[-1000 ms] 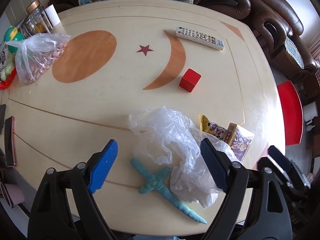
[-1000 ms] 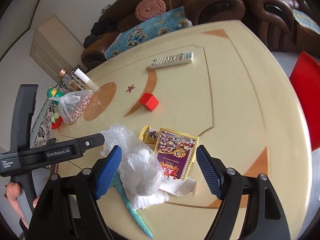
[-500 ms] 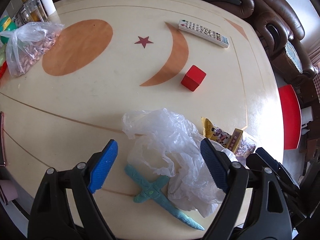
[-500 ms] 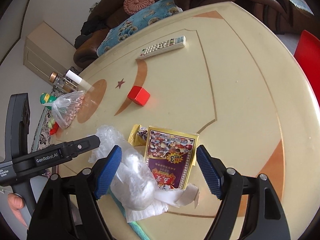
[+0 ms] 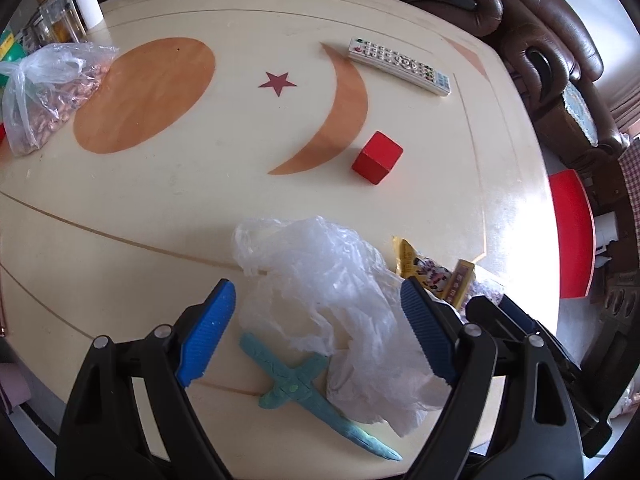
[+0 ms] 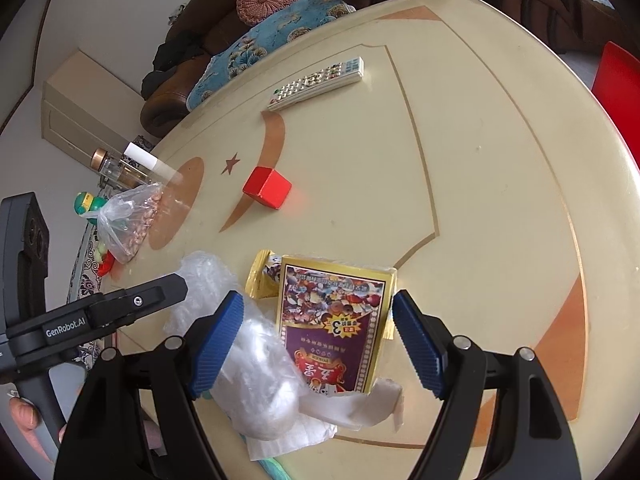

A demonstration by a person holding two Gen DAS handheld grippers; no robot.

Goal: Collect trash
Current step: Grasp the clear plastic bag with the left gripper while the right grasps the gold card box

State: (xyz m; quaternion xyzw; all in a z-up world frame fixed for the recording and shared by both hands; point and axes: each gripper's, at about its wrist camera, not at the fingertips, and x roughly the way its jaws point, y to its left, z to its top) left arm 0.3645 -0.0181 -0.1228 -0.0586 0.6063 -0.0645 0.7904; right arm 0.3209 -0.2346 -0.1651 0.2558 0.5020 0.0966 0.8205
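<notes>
Now above the near edge of the cream round desk (image 5: 168,184) with orange moon and star inlay. Left gripper (image 5: 316,330) with jaws spread wide, pinching nothing, hanging over the crumpled clear plastic bag (image 5: 320,280) and the teal cross-shaped rubber toy (image 5: 296,384) lying just beside it. Right gripper (image 6: 318,344) likewise spread, gripping nothing, its blue pads either side of the gold and purple printed card packet (image 6: 332,324); whether they touch it, cannot tell. Yellow snack wrapper (image 6: 262,276) tucked against the packet's far corner, white crumpled tissue (image 6: 352,408) under its near end. Further off and well apart: red wooden cube (image 5: 377,157), white remote control (image 5: 400,65), knotted clear bag of peanuts (image 5: 44,92) at the left rim.
</notes>
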